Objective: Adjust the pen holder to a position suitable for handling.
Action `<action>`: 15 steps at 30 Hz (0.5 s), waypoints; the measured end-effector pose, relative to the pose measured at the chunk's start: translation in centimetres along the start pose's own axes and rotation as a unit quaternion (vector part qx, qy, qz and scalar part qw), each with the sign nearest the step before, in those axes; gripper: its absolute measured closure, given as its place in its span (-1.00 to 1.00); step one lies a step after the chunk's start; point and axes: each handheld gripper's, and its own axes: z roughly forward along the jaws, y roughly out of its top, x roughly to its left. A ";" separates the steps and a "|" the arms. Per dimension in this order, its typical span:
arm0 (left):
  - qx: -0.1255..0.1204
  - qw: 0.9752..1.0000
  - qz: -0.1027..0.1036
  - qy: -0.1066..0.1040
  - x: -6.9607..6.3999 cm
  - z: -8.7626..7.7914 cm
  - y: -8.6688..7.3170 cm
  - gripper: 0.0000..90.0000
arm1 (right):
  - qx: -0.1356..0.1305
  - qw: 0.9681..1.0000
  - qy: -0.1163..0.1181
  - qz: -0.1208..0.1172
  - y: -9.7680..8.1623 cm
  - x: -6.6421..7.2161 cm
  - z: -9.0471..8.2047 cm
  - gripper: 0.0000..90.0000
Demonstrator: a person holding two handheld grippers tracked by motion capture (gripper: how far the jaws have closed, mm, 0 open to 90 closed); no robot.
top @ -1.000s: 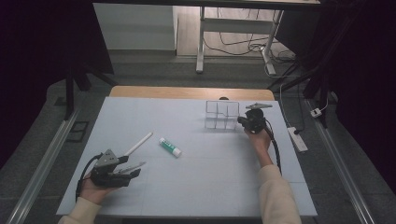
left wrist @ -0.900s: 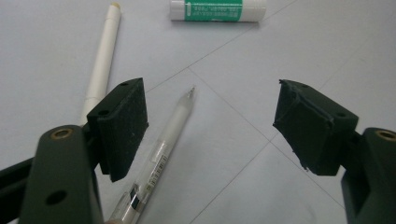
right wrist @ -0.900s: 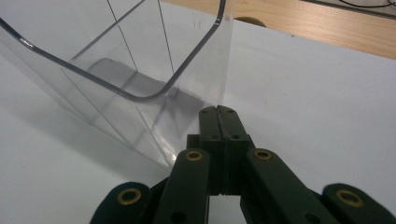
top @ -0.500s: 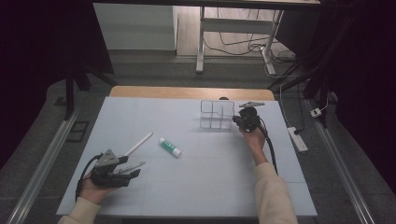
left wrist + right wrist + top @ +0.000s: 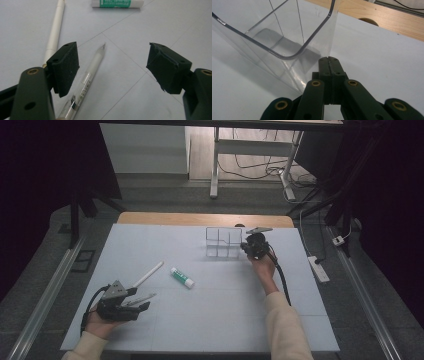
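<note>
Pale blue table [image 5: 215, 320] in a dark room, wooden edge at the far side. Clear plastic organizer [image 5: 223, 242] stands upright toward the far side of the table; right gripper [image 5: 248, 247] sits against its right wall, jaws pressed fully together with nothing between them, tips touching or just beside the wall [image 5: 312, 57] — hard to tell through clear plastic. Looks like a nudge or push on the organizer. Risk: a push high on the wall could tip the light box or skid it toward the wooden edge. Left gripper [image 5: 137, 301] rests well nearer than the organizer, jaws wide apart, clear pen [image 5: 87, 80] lying between them untouched; white pen [image 5: 55, 30] and glue stick [image 5: 117, 3] lie beyond.
</note>
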 end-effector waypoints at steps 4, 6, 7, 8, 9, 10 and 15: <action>0.000 1.000 0.000 0.000 0.0 0.0 0.0 -0.43 | 0.001 1.000 0.000 -0.002 0.2 0.5 0.3 0.97; -0.001 1.000 0.000 0.000 0.0 0.0 0.0 -0.43 | 0.003 1.000 0.002 -0.006 0.5 0.9 0.5 0.97; 0.000 1.000 0.001 0.000 0.0 0.0 0.0 -0.43 | 0.002 1.000 0.004 -0.008 0.5 1.1 0.6 0.97; 0.000 1.000 0.001 -0.001 0.0 0.0 0.0 -0.43 | 0.002 1.000 0.005 -0.010 0.6 1.3 0.7 0.97; 0.000 1.000 0.001 -0.001 0.0 0.0 0.0 -0.43 | 0.001 1.000 0.008 -0.011 0.6 1.4 0.7 0.97; 0.000 1.000 0.001 -0.001 0.0 0.0 0.0 -0.43 | 0.001 1.000 0.008 -0.011 0.6 1.4 0.7 0.97; 0.001 1.000 0.001 -0.001 -0.1 0.0 0.0 -0.43 | 0.000 1.000 0.013 -0.009 1.0 2.1 1.0 0.97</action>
